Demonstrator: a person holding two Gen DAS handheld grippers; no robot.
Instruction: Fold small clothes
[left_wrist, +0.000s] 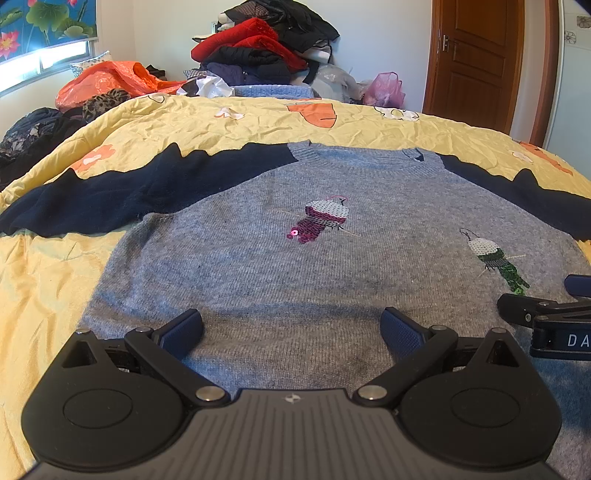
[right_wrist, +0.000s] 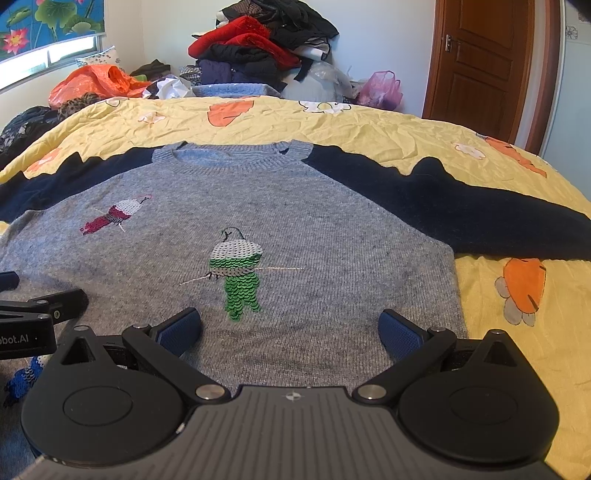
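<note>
A grey knit sweater (left_wrist: 295, 266) with dark navy sleeves (left_wrist: 122, 195) lies flat, front up, on a bed covered by a crumpled yellow quilt (left_wrist: 207, 125) printed with orange and white shapes. Both sleeves are stretched out to the sides and the round collar (right_wrist: 232, 157) points toward the far side of the bed. The front carries sequin figures: a pink-and-white one (left_wrist: 321, 218) near the middle of the chest, a green-and-white one (right_wrist: 236, 277) toward the wearer's other side, and part of a blue one (right_wrist: 22, 376) low at the edge of the right wrist view. The left tongs (left_wrist: 291, 332) are low over the lower part of the grey body, spread wide with nothing between the blue pads (left_wrist: 183, 330). The right tongs (right_wrist: 290, 332) are beside them over the same lower part, just below the green figure, likewise spread wide and holding nothing. Each appears at the edge of the other's view. Beyond the bed stands a tall heap of red and black clothes (left_wrist: 266, 40), with an orange plastic bag (left_wrist: 107, 79) to its left, a pink plastic bag (left_wrist: 384, 88) to its right and a brown wooden door (left_wrist: 476, 59) farther right.
</note>
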